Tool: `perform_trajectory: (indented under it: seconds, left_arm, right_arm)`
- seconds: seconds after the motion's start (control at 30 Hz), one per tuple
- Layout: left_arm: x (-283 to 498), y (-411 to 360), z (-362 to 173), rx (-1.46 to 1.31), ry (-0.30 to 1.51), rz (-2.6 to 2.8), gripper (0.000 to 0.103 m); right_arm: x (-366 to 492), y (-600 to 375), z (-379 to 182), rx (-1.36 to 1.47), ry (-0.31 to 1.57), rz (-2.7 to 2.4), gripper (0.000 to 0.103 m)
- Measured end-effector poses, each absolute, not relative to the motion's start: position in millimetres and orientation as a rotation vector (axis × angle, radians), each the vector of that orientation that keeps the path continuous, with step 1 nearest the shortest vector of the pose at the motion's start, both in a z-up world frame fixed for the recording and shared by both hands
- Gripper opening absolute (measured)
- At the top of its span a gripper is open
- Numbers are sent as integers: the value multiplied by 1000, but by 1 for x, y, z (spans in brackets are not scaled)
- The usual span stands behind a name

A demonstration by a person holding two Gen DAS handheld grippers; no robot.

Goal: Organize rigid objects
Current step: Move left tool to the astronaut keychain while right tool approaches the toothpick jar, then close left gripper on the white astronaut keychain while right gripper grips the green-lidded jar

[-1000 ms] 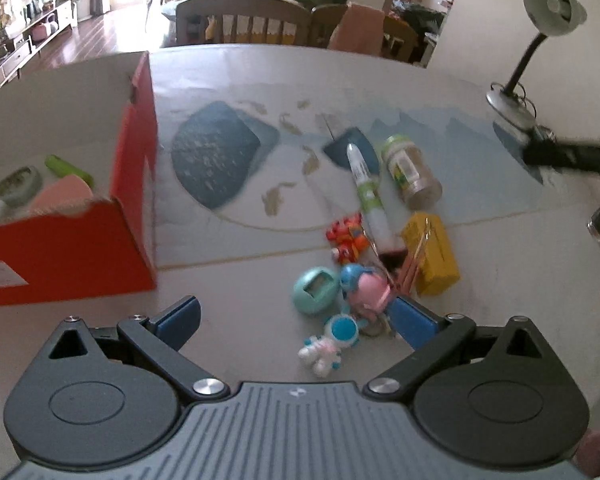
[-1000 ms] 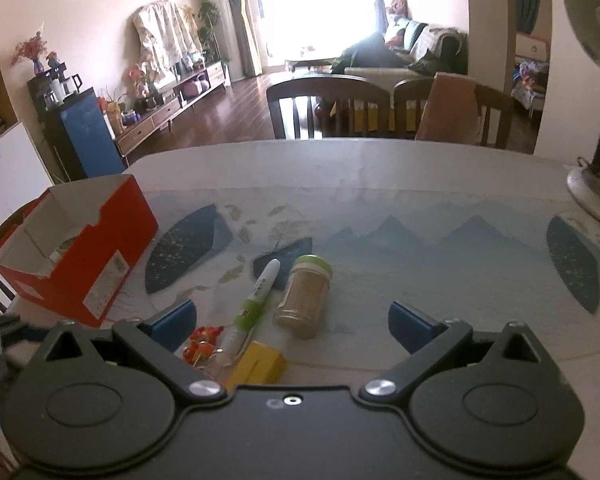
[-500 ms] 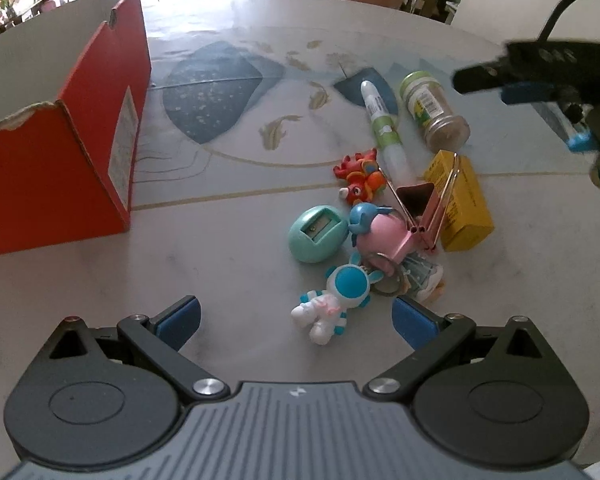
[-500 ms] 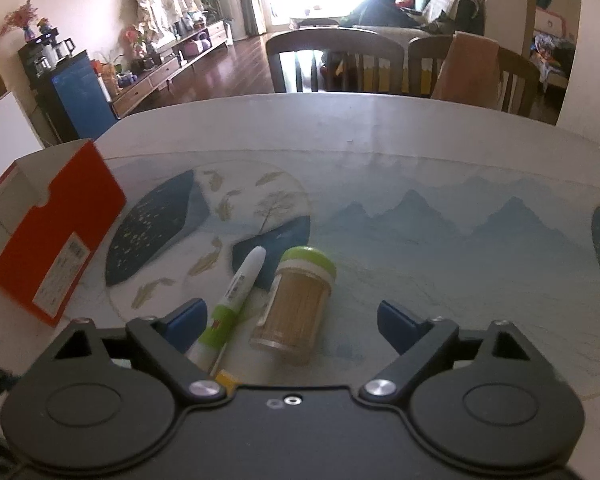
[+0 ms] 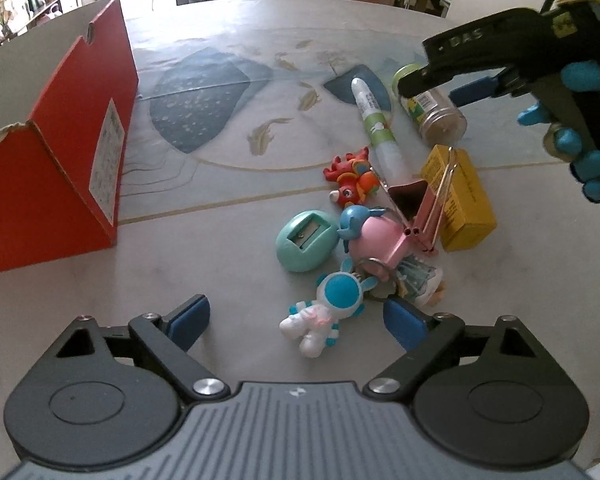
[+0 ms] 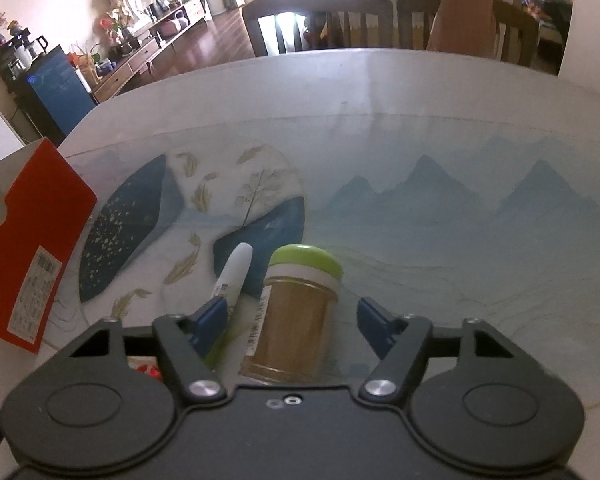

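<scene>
A green-lidded jar (image 6: pixel 296 312) lies on the table between the open fingers of my right gripper (image 6: pixel 294 316); it also shows in the left wrist view (image 5: pixel 436 112) under that gripper (image 5: pixel 456 80). A white-green marker (image 5: pixel 376 128) lies beside it. My left gripper (image 5: pixel 296 320) is open, low over a white-blue astronaut figure (image 5: pixel 324 308). Nearby lie a teal sharpener (image 5: pixel 306 246), a pink whale toy (image 5: pixel 370 236), a red dragon toy (image 5: pixel 350 180), a pink binder clip (image 5: pixel 414 208) and a yellow box (image 5: pixel 460 200).
An open red cardboard box (image 5: pixel 56 160) stands at the left of the table, also in the right wrist view (image 6: pixel 24 256). Dining chairs (image 6: pixel 320 20) stand beyond the table's far edge. The patterned tablecloth (image 6: pixel 460 200) stretches right of the jar.
My right gripper has moved down and forward so its fingers flank the jar. My left gripper has moved closer to the astronaut figure and toy pile.
</scene>
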State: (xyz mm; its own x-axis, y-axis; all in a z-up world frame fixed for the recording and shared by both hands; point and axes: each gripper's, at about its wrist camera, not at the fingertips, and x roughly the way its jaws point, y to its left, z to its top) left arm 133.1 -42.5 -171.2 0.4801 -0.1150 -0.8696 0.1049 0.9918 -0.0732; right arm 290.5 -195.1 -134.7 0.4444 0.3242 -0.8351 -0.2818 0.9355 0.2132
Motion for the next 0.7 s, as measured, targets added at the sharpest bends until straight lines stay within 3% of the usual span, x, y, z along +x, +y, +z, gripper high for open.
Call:
perform_trajectory:
  seconds: [0.2,0.4,0.7]
  left_arm:
    - [132,-49,-168,33,1050,-160,69]
    - [132,-53,-166,53,1044,-172,38]
    - [128,-46,-166,7,1059,-165,37]
  right_arm:
    - [295,-191,-141,46,1072,369,56]
    - [296,-190,-142,48,1073,359,45]
    - [278,-205,-135,71,1064,332,44]
